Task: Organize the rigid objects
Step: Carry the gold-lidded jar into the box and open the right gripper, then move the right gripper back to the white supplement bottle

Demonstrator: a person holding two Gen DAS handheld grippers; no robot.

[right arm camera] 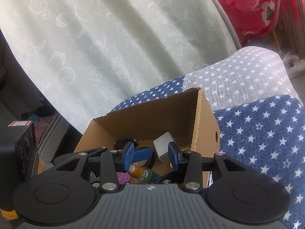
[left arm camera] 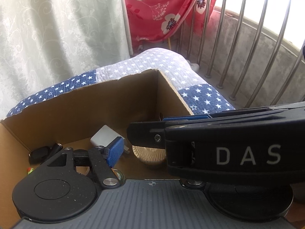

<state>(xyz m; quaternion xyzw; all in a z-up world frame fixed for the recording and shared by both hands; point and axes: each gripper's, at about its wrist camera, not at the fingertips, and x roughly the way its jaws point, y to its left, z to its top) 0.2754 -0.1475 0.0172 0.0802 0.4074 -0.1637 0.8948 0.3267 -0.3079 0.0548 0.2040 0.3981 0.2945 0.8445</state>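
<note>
Star-patterned cloth [right arm camera: 263, 133], pale curtain [right arm camera: 106, 38], railing [left arm camera: 247, 47].

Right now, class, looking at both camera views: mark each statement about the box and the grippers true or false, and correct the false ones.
1. The cardboard box sits on star-patterned cloth. True.
2. A white charger lies inside the box. True.
3. The box has its lid shut. False: it is open at the top.
4. The right gripper clamps the charger. False: its blue pads stand apart, gripping nothing.
5. The curtain behind is plain black. False: it is pale with swirls.
</note>
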